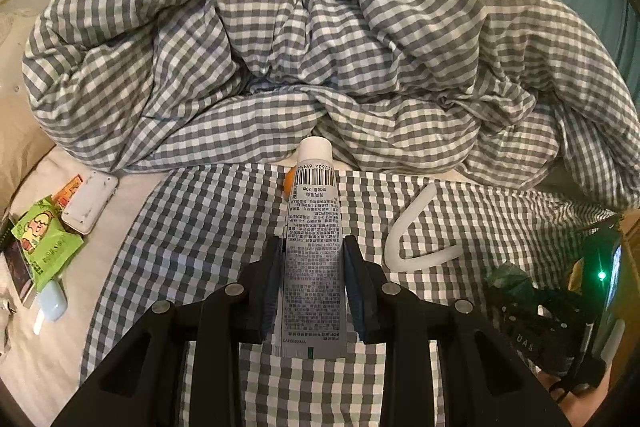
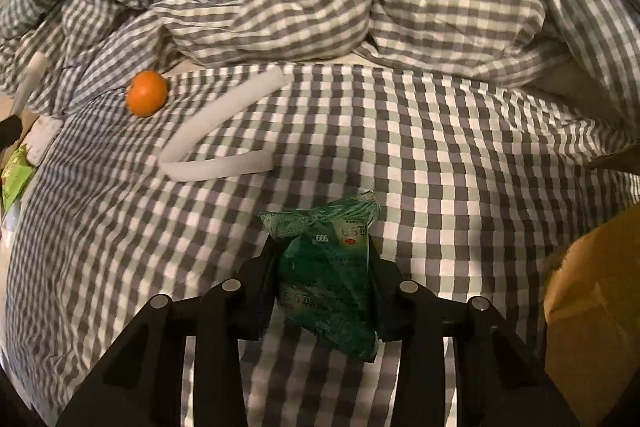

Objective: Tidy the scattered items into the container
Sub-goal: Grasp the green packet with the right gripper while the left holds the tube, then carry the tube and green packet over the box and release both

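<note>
Grey printed tube (image 1: 314, 251) with a white cap sits clenched between the left claw (image 1: 313, 247) pads, lifted off the bed (image 2: 440, 155), seemingly for carrying away. Green crinkled packet (image 2: 332, 267) is pinched by the right claw (image 2: 326, 255). Left loose: one orange (image 2: 146, 99), one white bent foam strip (image 2: 216, 143). No container is clearly visible.

Our left black plastic two-finger gripper (image 1: 313, 247) with dark blue pads (image 1: 355, 291), round silver screws on its linked arms, our right black plastic two-finger gripper (image 2: 324, 247) with matching silver screws
</note>
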`<state>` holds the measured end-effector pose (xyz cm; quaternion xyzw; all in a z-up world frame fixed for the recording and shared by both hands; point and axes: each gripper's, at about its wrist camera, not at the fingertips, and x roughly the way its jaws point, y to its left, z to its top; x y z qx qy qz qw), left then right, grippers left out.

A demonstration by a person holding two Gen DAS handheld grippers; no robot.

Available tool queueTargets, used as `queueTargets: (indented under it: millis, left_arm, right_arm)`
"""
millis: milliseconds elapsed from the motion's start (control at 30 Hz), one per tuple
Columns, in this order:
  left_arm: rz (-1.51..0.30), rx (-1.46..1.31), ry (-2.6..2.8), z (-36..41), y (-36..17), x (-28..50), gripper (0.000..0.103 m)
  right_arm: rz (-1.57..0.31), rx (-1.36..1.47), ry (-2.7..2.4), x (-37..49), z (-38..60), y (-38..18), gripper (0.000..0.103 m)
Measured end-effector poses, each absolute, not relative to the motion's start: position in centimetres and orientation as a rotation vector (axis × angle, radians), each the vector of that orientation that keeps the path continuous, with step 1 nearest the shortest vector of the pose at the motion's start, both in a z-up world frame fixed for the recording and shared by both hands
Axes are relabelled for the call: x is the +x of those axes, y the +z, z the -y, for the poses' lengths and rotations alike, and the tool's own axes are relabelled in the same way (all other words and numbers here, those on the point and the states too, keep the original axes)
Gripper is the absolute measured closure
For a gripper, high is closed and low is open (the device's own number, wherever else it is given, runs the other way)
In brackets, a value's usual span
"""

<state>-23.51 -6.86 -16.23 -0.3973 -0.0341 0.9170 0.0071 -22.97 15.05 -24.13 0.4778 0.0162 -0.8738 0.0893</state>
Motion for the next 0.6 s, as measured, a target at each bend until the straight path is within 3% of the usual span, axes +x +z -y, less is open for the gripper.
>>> queueTargets:
  millis: [600]
  left_arm:
    - [0.069, -1.074, 2.917, 4.0, -8.3, -17.3, 0.073]
  right_arm:
    - [0.023, 1.055, -2.649, -14.1, -15.9, -11.2, 0.066]
